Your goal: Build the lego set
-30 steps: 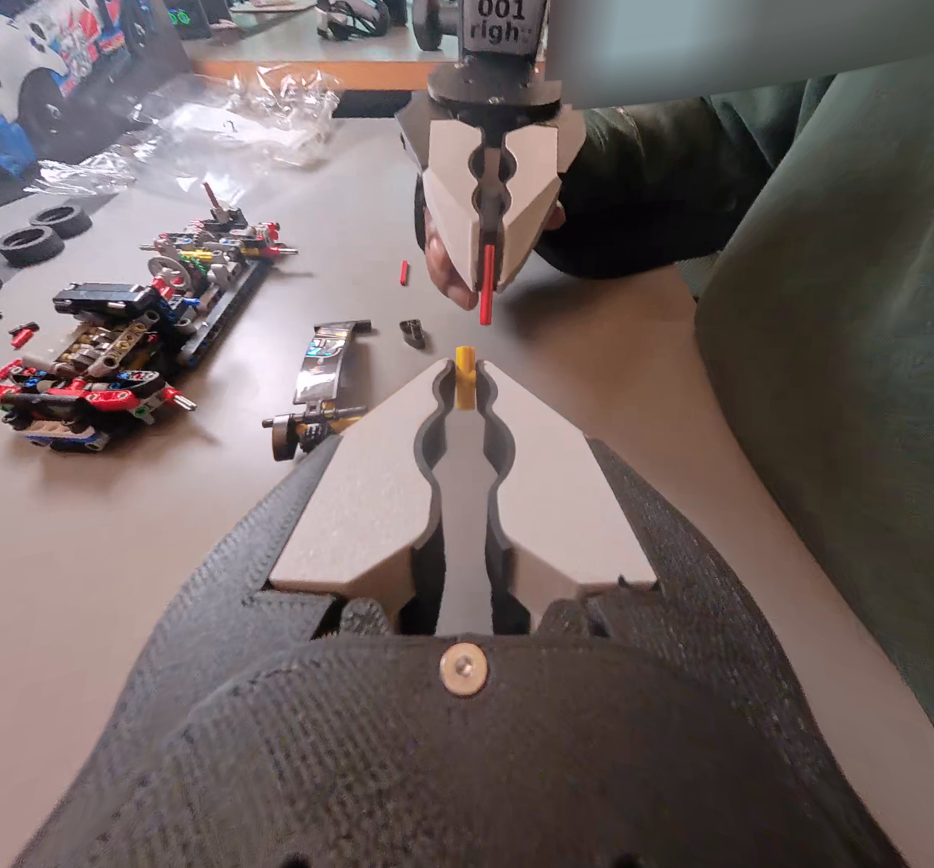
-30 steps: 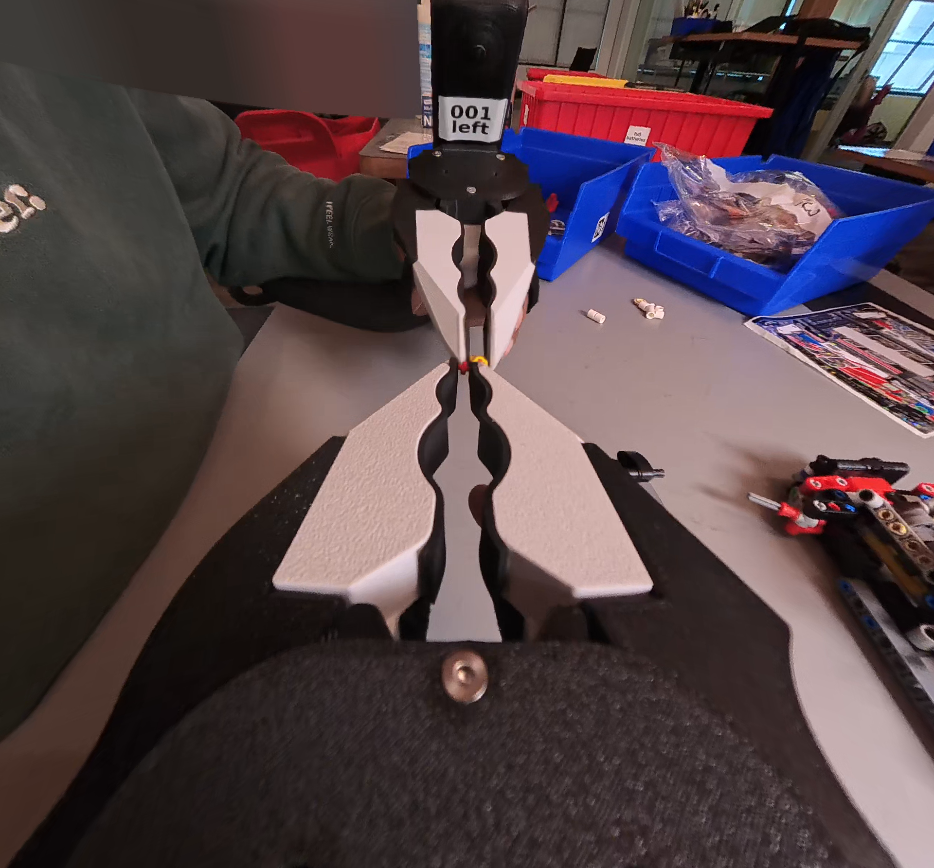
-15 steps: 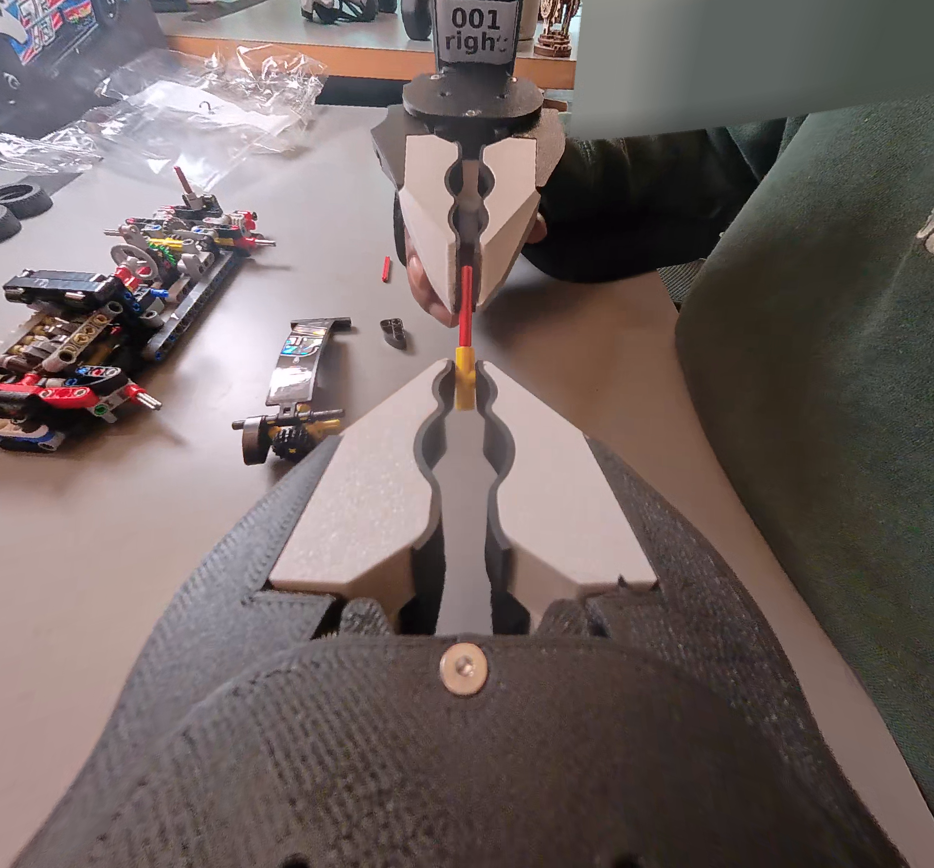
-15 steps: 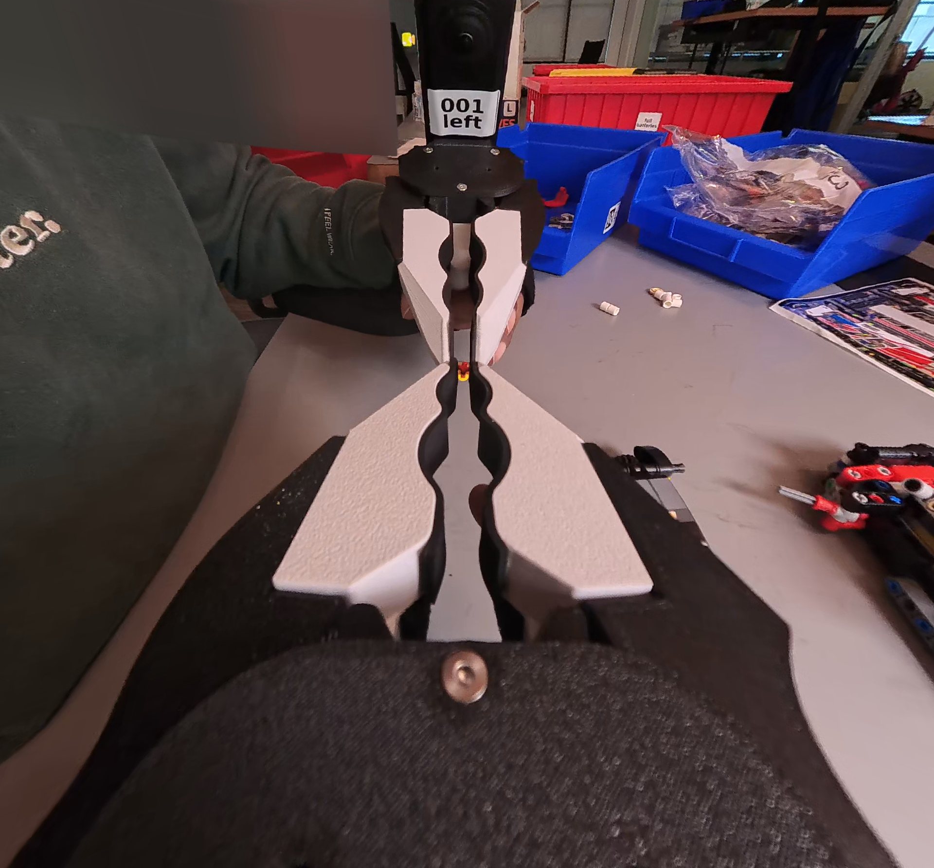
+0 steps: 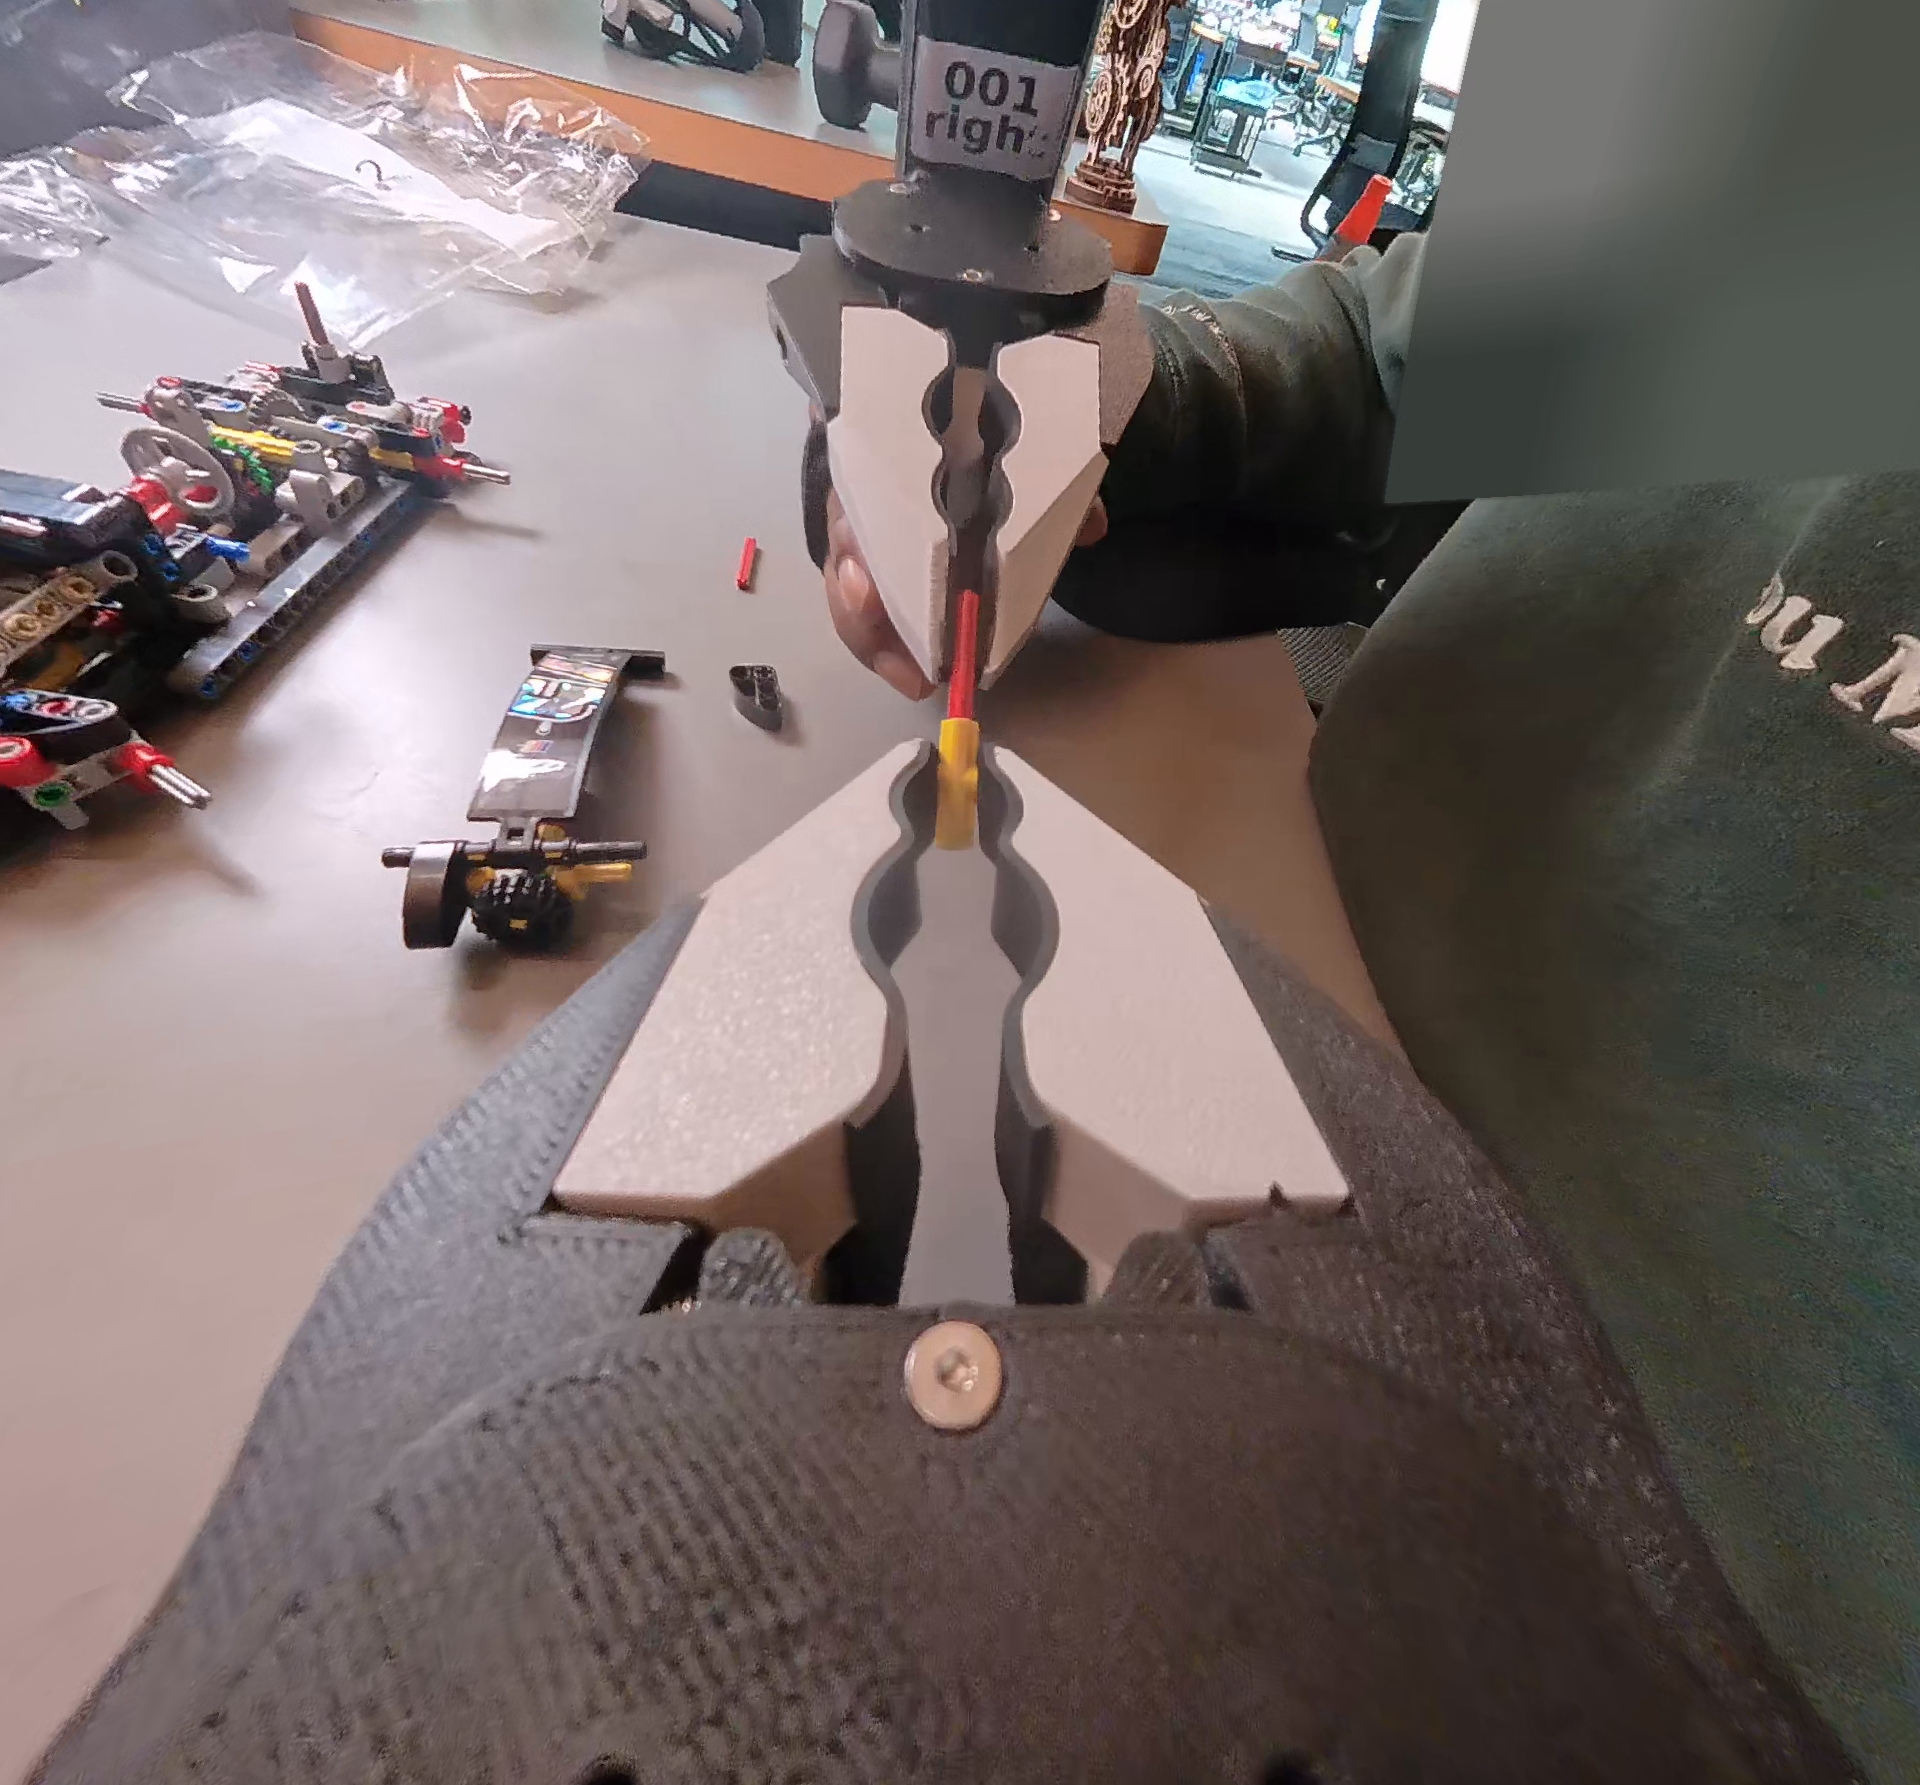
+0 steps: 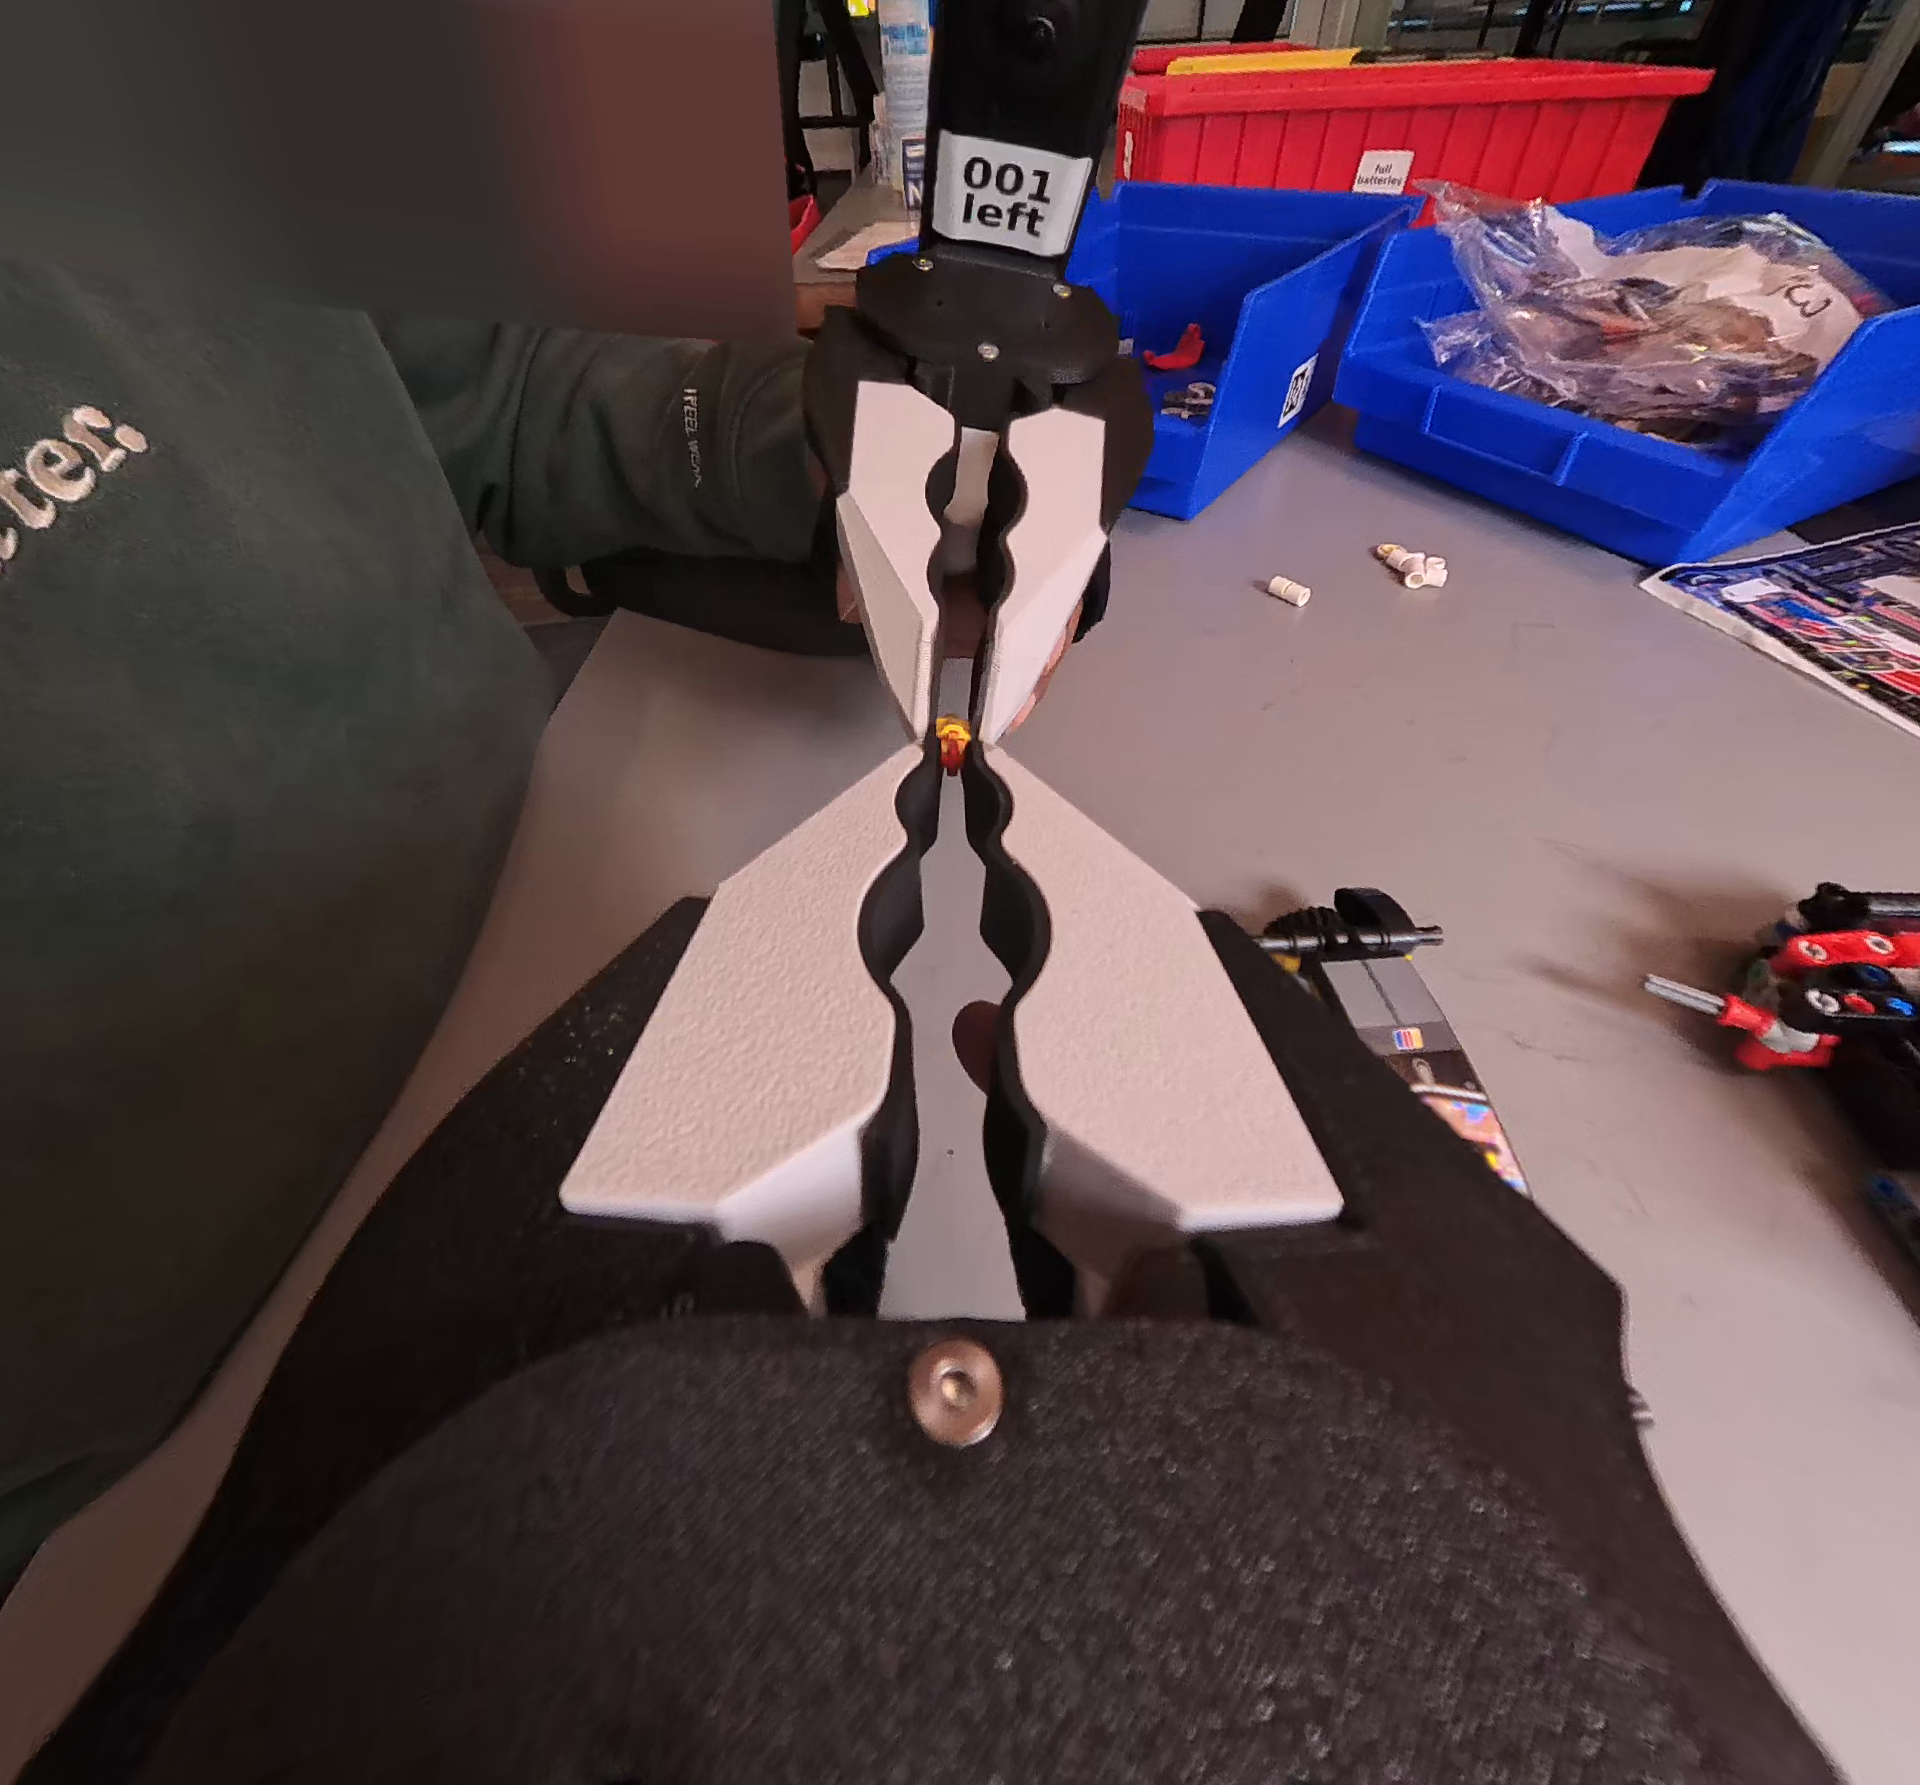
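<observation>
A workshop or lab: blue parts bins [image 6: 1621, 447], a red crate [image 6: 1403, 125], and workbenches [image 5: 665, 88] with equipment behind.

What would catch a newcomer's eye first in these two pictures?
Dead centre, two tongs meet tip to tip: the left tongs grip a yellow connector, and the right tongs hold a red axle whose end meets it. At the left lies a half-built car chassis, and in the right wrist view bright blue bins stand at the back.
</observation>
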`<control>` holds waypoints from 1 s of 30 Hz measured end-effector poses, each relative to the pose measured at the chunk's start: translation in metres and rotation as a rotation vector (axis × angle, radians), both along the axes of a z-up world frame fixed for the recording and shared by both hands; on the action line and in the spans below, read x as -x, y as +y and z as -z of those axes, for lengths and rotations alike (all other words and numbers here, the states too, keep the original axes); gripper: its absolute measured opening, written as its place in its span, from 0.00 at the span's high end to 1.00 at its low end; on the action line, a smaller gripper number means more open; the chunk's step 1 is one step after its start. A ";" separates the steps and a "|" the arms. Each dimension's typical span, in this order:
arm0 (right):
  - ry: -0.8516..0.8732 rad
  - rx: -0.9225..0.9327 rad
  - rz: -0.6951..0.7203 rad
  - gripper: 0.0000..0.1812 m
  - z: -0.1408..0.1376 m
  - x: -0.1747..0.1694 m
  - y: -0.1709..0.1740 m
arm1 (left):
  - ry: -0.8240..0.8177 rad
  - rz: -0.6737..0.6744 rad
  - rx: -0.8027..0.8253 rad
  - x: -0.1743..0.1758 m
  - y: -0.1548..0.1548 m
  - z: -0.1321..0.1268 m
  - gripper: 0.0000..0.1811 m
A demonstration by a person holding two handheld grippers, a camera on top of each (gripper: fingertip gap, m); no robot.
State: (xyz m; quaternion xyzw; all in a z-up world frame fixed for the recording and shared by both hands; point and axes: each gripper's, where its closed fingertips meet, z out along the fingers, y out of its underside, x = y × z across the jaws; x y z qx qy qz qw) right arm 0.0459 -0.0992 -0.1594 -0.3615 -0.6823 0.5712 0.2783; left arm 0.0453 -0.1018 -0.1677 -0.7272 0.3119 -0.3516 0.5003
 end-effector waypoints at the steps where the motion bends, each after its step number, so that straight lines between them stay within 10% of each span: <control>1: 0.004 0.011 0.003 0.99 -0.001 0.000 0.000 | -0.016 -0.003 0.005 0.000 0.001 -0.001 0.97; 20: -0.108 -0.142 0.010 0.99 0.033 0.002 0.003 | 0.180 -0.019 0.041 0.000 0.004 0.030 0.97; 30: -0.213 -0.303 0.116 0.93 0.030 -0.024 0.065 | 0.402 -0.117 0.143 0.012 0.010 0.066 0.96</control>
